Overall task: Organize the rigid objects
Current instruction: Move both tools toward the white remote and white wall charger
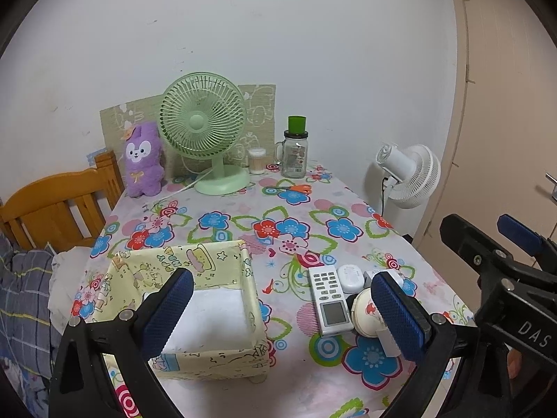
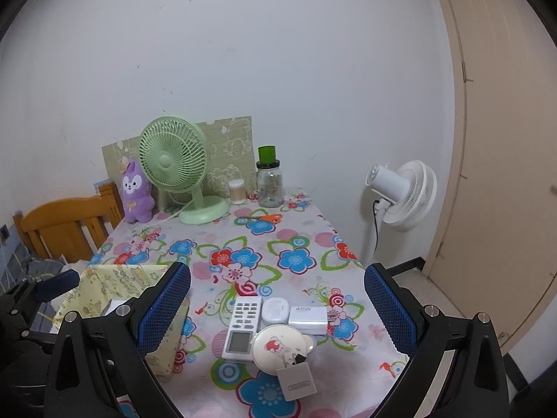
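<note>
Both grippers, left gripper (image 1: 282,313) and right gripper (image 2: 278,310), were held with jaws apart, empty, above the remote (image 2: 242,327) cluster at lower centre, beside the yellow box (image 1: 250,289) meant for sorting.

The white charger block (image 2: 307,319) on the table says "45W" on its top. The black right gripper (image 1: 515,278), seen from the left camera, has the letters "DAS" on its side.

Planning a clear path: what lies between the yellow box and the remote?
Only bare floral tablecloth separates the yellow box from the remote, in the left wrist view.
</note>
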Available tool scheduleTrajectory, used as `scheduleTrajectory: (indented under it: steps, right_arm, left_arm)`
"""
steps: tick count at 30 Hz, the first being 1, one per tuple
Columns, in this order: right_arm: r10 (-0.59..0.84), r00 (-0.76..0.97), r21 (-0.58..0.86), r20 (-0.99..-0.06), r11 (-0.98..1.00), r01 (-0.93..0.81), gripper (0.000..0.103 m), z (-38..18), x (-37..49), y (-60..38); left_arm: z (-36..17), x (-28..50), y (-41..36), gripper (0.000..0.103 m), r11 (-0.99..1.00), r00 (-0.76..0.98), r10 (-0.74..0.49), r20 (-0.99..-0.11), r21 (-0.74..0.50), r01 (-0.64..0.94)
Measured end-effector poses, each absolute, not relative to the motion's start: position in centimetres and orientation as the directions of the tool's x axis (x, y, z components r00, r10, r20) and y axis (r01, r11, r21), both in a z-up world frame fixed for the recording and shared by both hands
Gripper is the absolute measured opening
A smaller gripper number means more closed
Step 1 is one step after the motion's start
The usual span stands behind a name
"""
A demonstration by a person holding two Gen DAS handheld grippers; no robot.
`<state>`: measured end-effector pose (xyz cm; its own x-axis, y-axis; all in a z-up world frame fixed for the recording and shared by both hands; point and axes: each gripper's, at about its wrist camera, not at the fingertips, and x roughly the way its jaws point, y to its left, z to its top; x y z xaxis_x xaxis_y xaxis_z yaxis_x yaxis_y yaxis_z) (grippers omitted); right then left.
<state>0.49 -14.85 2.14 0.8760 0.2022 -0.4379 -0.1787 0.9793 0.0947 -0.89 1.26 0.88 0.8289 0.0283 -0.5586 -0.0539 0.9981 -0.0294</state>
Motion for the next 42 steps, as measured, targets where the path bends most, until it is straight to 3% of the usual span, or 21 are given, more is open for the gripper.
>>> scheduleTrajectory:
  steps: [8,42]
  right_arm:
    - [0.203,0.875,0.092,-0.439,0.979,-0.181,0.101,2.0,0.4,-14.8]
    - [0.226,0.861,0.085,-0.455,0.974,-0.211,0.101,1.2,1.2,-13.6]
  left_arm:
    - [0.7,-0.9,2.0,0.103,0.996,0.823,0.015,-0.568,-0.062,-0.061]
    - [0.4,-0.8,2.4,0.100,0.995,0.851,0.088,-0.517,0.006,-0.100]
